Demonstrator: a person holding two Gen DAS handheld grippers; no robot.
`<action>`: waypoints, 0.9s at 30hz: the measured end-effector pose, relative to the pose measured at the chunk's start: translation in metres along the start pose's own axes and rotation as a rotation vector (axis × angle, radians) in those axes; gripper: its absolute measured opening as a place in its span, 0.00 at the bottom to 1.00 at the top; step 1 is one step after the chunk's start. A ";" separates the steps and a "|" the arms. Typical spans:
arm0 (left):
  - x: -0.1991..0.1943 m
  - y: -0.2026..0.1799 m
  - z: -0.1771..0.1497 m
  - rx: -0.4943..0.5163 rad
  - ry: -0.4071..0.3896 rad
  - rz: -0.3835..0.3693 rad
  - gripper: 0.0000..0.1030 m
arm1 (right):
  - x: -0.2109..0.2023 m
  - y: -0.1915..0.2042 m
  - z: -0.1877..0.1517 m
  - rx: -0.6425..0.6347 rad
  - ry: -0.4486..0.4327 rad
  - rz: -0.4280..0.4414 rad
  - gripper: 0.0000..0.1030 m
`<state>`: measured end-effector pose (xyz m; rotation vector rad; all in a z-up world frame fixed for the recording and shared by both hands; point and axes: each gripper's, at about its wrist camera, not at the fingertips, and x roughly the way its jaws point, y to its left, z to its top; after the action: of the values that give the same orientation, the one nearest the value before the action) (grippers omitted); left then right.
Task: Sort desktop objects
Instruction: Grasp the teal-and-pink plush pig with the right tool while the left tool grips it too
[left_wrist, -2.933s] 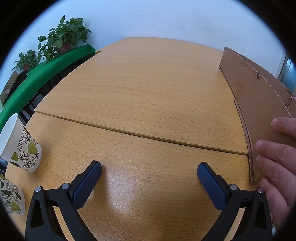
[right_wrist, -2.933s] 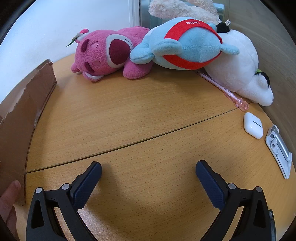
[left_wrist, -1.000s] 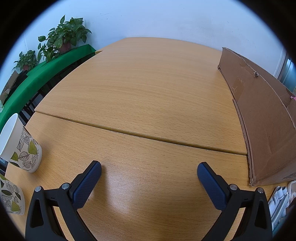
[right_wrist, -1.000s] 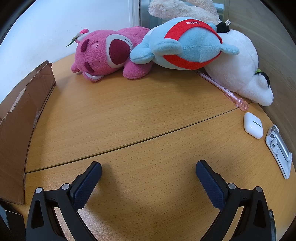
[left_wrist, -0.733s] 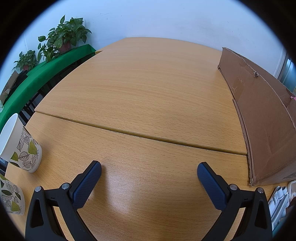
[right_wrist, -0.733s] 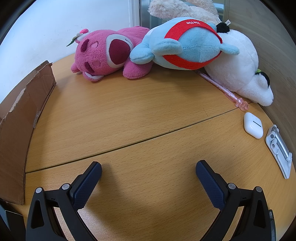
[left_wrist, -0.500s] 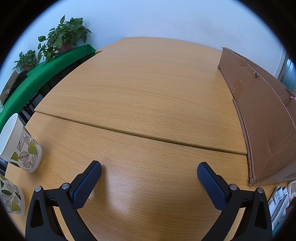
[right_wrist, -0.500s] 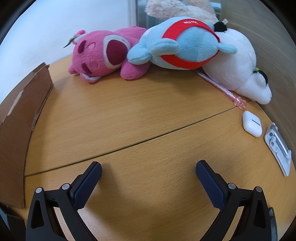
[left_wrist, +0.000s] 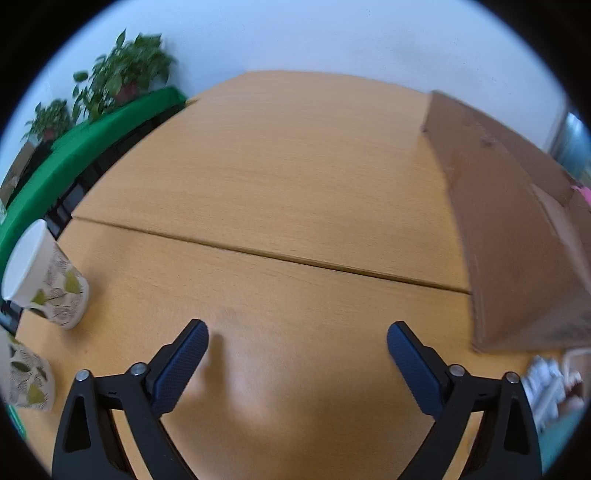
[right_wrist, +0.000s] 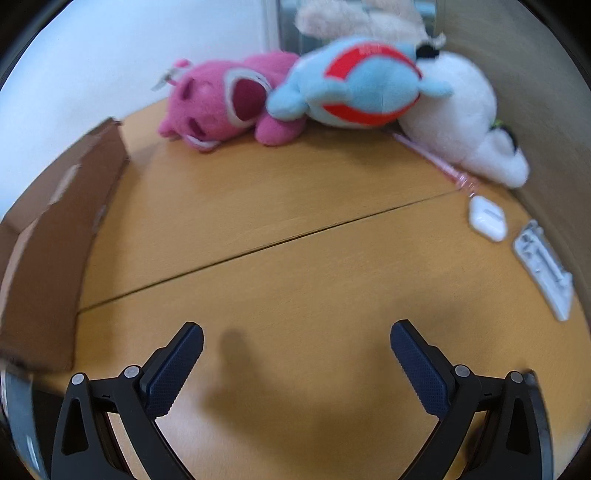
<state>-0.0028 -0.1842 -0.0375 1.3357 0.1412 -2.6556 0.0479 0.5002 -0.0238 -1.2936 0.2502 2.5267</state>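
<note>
Wooden worktop (right_wrist: 295, 266) fills both views, split by a cardboard divider (left_wrist: 517, 240). Both the right tongs (right_wrist: 296, 338) and left tongs (left_wrist: 297, 338) are spread wide and hold nothing. The white earbud case (right_wrist: 487, 218) lies ahead and to the right of the right tongs, near the wall, long axis roughly crosswise; a pink pen (right_wrist: 439, 164) lies beyond it. The right hand looks nearer, since the left side shows only paper cups (left_wrist: 48, 280).

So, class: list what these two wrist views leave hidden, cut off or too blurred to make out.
- Left wrist view: second paper cup cut off by the lens edge.
- Left wrist view: white items by the cardboard, motion-blurred and unidentifiable.
- Right wrist view: beige plush cut off by the top edge, mostly behind the blue plush.
- Right wrist view: white tray details smeared by blur.
</note>
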 end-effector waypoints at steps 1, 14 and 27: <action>-0.016 -0.006 -0.003 0.022 -0.028 -0.016 0.94 | -0.022 0.007 -0.007 -0.049 -0.050 -0.016 1.00; -0.148 -0.095 -0.078 0.126 0.016 -0.437 0.95 | -0.150 0.166 -0.054 -0.309 -0.152 0.549 1.00; -0.118 -0.105 -0.130 0.010 0.215 -0.614 0.76 | -0.155 0.306 -0.106 -0.467 0.033 0.875 1.00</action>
<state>0.1488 -0.0487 -0.0188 1.8184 0.6641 -2.9614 0.1129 0.1540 0.0472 -1.6549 0.2892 3.4528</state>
